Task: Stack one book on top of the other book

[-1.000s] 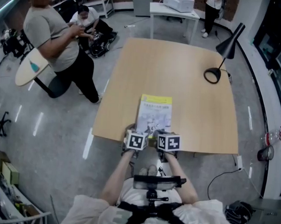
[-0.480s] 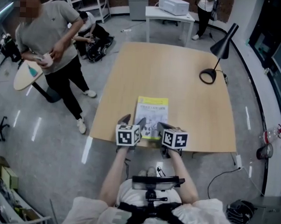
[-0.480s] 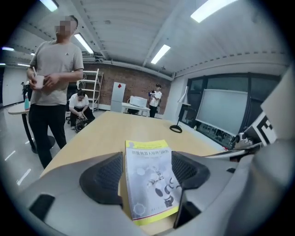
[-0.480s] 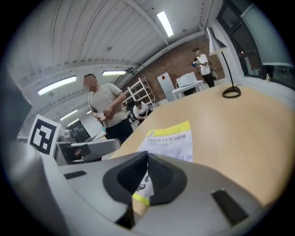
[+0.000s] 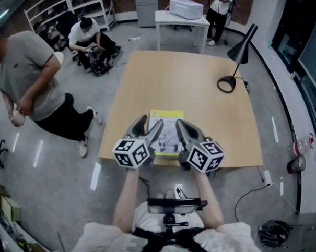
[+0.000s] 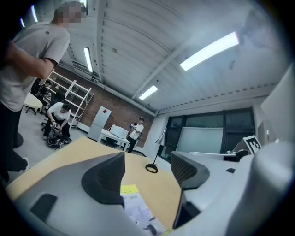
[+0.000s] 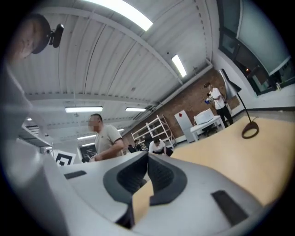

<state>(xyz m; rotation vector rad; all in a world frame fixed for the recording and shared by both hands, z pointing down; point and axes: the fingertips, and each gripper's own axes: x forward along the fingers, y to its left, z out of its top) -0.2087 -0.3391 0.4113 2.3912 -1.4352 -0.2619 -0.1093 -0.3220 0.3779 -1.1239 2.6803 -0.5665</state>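
Observation:
A book [image 5: 166, 119] with a yellow band and a white printed cover lies flat on the wooden table [image 5: 181, 77] near its front edge. Only this one cover shows, and I cannot tell if another book lies under it. Both grippers hover above the book's near end and point level, away from me. My left gripper [image 5: 152, 122] is open with nothing between its fingers. Through its gap in the left gripper view [image 6: 147, 162] the book [image 6: 134, 205] lies below. My right gripper [image 5: 181, 124] is shut and empty, its pads meeting in the right gripper view [image 7: 148, 157].
A black desk lamp [image 5: 228, 73] stands at the table's far right corner. A person in a grey shirt [image 5: 26, 86] stands left of the table, and another sits by the shelves [image 5: 86, 36]. A white table with a printer [image 5: 182, 14] lies beyond.
Both grippers have risen from the book's near edge and tipped up to point level. The person in grey has walked towards the left edge of the head view.

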